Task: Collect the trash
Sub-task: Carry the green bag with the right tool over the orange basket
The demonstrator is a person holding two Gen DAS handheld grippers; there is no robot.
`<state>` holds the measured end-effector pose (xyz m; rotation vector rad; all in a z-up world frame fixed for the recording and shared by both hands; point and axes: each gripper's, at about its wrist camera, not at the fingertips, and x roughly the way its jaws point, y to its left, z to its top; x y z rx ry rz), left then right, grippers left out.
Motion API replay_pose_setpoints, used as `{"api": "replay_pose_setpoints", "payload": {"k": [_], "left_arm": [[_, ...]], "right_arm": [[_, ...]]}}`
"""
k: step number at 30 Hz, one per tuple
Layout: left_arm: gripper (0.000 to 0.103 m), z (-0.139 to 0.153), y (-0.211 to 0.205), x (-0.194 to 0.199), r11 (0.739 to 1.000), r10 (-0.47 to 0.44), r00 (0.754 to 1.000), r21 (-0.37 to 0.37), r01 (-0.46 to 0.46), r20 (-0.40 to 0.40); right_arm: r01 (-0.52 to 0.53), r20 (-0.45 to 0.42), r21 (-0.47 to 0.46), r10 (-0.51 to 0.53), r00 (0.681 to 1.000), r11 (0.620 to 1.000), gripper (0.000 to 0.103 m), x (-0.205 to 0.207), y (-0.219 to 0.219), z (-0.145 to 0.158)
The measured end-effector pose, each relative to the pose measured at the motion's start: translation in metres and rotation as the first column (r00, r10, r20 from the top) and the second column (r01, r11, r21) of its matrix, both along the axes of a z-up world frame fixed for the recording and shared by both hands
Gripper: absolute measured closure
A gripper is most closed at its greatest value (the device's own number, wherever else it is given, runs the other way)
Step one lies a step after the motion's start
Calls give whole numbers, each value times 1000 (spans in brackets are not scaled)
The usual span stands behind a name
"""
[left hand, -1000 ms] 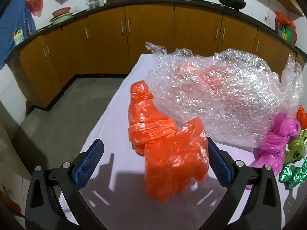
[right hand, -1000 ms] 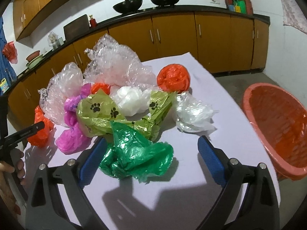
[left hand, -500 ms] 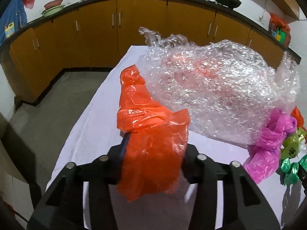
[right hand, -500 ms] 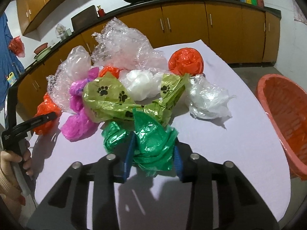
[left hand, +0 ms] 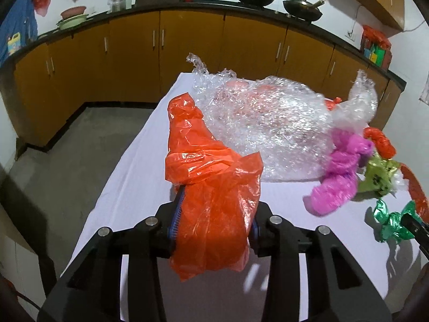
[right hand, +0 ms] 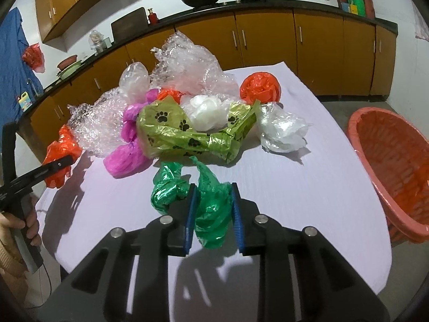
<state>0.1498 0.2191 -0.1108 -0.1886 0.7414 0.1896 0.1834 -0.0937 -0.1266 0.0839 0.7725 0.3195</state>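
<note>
An orange bag (left hand: 211,214) is pinched in the left hand-held gripper (left hand: 214,222); a green bag (right hand: 211,214) is clamped in the right hand-held gripper (right hand: 213,212). Both are held above the table (right hand: 308,187), presumably for carrying to the red basket (right hand: 388,166) at its edge.

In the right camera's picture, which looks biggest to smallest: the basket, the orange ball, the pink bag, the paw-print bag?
1. Basket, though nearer the camera and cut off.
2. Paw-print bag.
3. Pink bag and orange ball look alike; the ball lies farther back.
</note>
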Motion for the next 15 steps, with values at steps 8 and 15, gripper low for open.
{"api": "replay_pose_setpoints", "payload": {"k": [8,15], "left_arm": [[62,23,-4,-16,1000,-19,998,4,19,66],[62,39,-9,-23,1000,-22,993,12,21,117]], "right_arm": [[5,35,-2,-5,999,1000,90,-12,-9,14],[19,27,-3,-19,999,1000,99,-15,-12,11]]}}
